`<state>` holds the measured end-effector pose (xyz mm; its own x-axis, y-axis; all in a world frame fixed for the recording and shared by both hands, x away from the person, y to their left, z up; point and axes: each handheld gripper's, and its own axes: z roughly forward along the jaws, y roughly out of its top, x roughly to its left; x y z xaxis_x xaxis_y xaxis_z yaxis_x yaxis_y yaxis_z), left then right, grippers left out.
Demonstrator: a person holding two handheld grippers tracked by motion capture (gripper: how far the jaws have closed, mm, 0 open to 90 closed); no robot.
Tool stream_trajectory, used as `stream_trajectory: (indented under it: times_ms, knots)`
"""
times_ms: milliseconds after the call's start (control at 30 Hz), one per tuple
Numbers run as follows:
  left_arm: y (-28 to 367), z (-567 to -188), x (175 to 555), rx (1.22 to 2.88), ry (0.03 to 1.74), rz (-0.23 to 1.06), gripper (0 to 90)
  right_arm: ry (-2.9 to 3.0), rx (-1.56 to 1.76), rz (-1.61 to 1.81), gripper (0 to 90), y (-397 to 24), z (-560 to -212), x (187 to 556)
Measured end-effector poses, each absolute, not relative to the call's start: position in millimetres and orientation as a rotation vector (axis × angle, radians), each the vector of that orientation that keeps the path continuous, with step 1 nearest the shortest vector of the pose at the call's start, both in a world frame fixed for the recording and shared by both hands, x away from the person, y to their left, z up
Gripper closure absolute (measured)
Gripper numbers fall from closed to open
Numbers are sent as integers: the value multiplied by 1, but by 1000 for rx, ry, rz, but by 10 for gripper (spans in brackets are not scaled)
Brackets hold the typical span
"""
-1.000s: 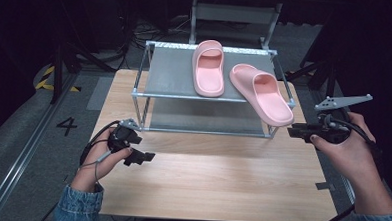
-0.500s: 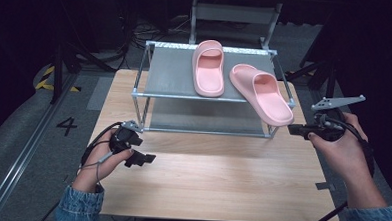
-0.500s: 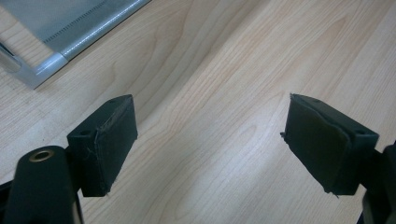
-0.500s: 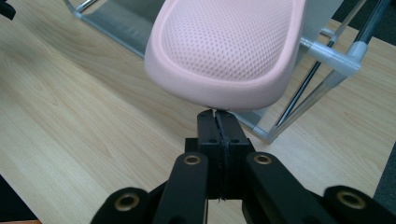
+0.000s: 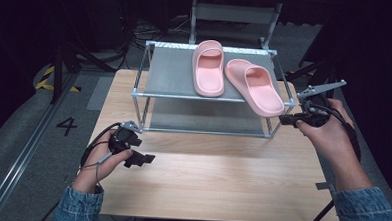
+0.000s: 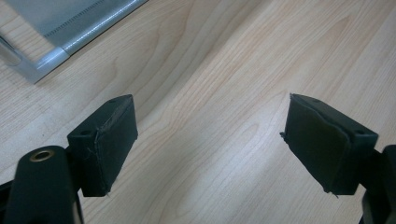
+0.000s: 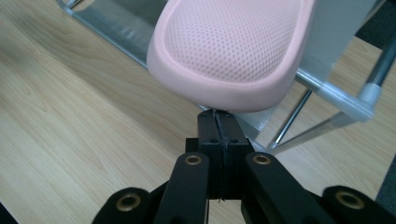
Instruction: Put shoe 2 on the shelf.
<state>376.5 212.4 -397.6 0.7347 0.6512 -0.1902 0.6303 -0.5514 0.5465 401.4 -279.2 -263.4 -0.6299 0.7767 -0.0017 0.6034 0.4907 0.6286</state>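
The right tongs (image 5: 285, 119), jaws pressed together on nothing, have moved in to the heel of the nearer pink foam slipper (image 5: 253, 86), which overhangs the grey metal rack (image 5: 170, 74). The left tongs (image 5: 149, 159) hover wide open over the wooden counter (image 5: 221, 181).

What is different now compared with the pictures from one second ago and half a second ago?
The right gripper has moved left across the table toward the heel of the right pink slipper, and its jaws have just closed, with nothing between them; they sit just under the heel. The left gripper stayed open above the table. Both slippers and the rack kept their places.
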Motion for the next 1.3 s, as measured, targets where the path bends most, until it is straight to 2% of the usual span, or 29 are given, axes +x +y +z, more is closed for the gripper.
stream_trajectory:
  times_ms: [1000,1300]
  knots:
    - [215,-402,377,2334,971,20,179,2615,1069,917,900,-203,-267,431]
    - [218,-402,376,2332,975,19,179,2595,1079,908,900,-198,-269,440]
